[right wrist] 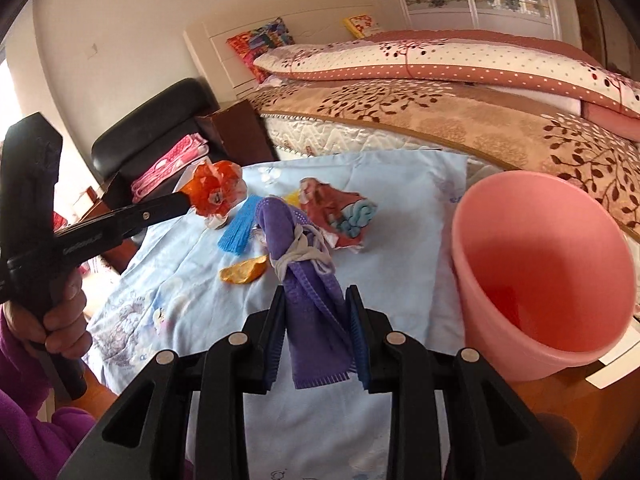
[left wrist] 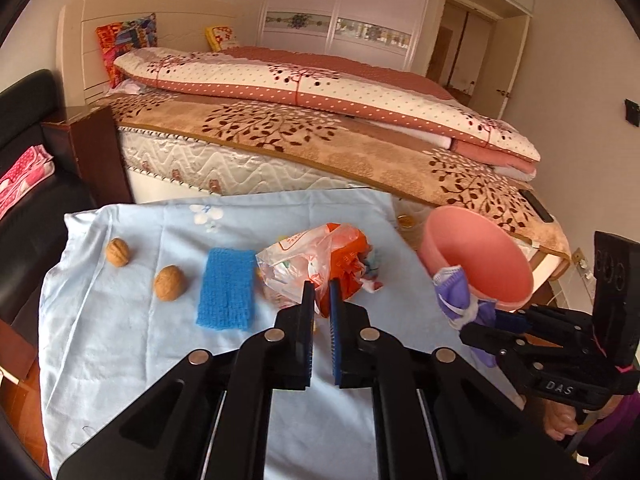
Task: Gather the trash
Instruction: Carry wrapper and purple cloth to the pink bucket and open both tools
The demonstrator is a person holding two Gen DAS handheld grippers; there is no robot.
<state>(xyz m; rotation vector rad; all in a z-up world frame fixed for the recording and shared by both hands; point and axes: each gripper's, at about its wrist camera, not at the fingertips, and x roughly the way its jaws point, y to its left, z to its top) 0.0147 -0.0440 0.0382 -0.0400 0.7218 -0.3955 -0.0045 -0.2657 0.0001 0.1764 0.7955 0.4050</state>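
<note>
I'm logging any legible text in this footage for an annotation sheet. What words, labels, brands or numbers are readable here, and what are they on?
"DAS": raised letters on the black body of the right gripper, seen from the left wrist view.
Red print on the orange and clear plastic bag held by the left gripper: too blurred to read.
Raised lettering on the left gripper's body in the right wrist view: illegible.
Print on the crumpled wrapper: unreadable.

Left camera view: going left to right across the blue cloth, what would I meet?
Walnut → second walnut → blue knitted cloth → orange-and-clear plastic bag in the left claw → purple mask → pink bin.
</note>
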